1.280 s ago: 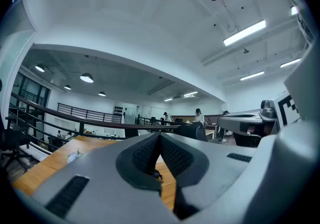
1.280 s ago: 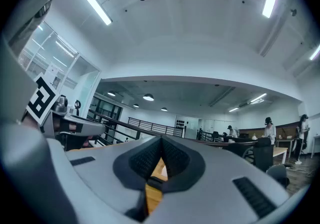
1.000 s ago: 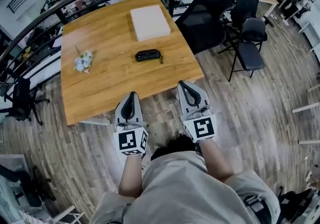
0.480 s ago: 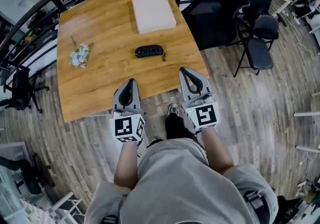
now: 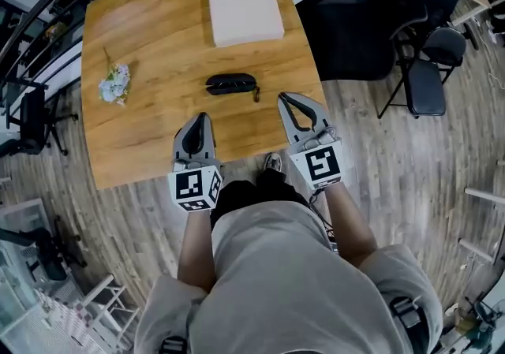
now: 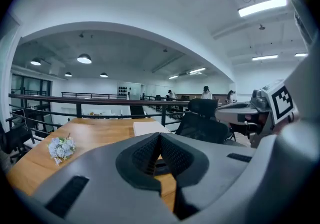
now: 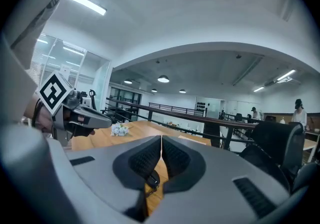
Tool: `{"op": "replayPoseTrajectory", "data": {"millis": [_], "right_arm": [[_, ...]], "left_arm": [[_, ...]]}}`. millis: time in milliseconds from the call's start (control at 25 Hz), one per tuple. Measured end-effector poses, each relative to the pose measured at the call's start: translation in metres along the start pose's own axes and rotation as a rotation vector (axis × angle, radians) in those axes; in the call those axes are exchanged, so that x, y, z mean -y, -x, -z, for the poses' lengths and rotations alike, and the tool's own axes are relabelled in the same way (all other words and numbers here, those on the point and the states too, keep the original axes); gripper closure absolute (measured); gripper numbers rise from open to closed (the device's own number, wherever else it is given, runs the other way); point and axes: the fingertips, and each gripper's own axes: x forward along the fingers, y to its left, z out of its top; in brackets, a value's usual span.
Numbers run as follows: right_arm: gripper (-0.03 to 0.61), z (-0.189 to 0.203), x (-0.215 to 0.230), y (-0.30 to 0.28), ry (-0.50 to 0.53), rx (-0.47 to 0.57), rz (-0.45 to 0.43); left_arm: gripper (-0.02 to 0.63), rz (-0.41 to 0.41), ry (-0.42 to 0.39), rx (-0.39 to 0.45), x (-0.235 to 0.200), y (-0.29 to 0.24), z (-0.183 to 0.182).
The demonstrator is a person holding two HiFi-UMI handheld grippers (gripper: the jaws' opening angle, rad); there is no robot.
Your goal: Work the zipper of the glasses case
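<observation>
Nothing of the zipper work is done yet. The glasses case (image 5: 230, 84) lies on the table (image 5: 150, 37), toward the table's near edge, and looks closed and untouched (its pull seems to hang at the end on your right). Your left gripper (image 5: 200, 117) and right gripper (image 5: 285, 98) hover at that same near edge, short of the case, each with its jaws pressed together on nothing. Everything is left: reach the case, steady it, catch the pull, run it.
</observation>
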Motion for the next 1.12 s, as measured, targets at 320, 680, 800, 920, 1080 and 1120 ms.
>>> {"op": "replayPoseTrajectory", "data": {"millis": [320,680,800,920,1080,1120], "right_arm": [[0.552,0.039,-0.001,-0.043,-0.007,-0.091,-0.095],[0.551,0.071,-0.025,-0.088,0.130,-0.235,-0.238],[0.551,0.086,-0.032,-0.103,0.157,-0.290,-0.270],[0.546,0.101,-0.043,-0.116,0.211,-0.347,-0.322],[0.382,0.118,-0.056,-0.135,0.283,-0.422,-0.389],[0.373,0.122,-0.059,-0.139,0.297,-0.436,-0.405]], "left_arm": [[0.591,-0.053,0.034,-0.093,-0.022,-0.037,0.036],[0.591,-0.043,0.063,-0.170,-0.048,-0.076,0.067],[0.591,-0.033,0.076,-0.200,-0.058,-0.086,0.080],[0.591,-0.025,0.092,-0.233,-0.067,-0.093,0.097],[0.591,-0.016,0.114,-0.268,-0.080,-0.100,0.115],[0.591,-0.011,0.118,-0.274,-0.082,-0.102,0.119]]}}
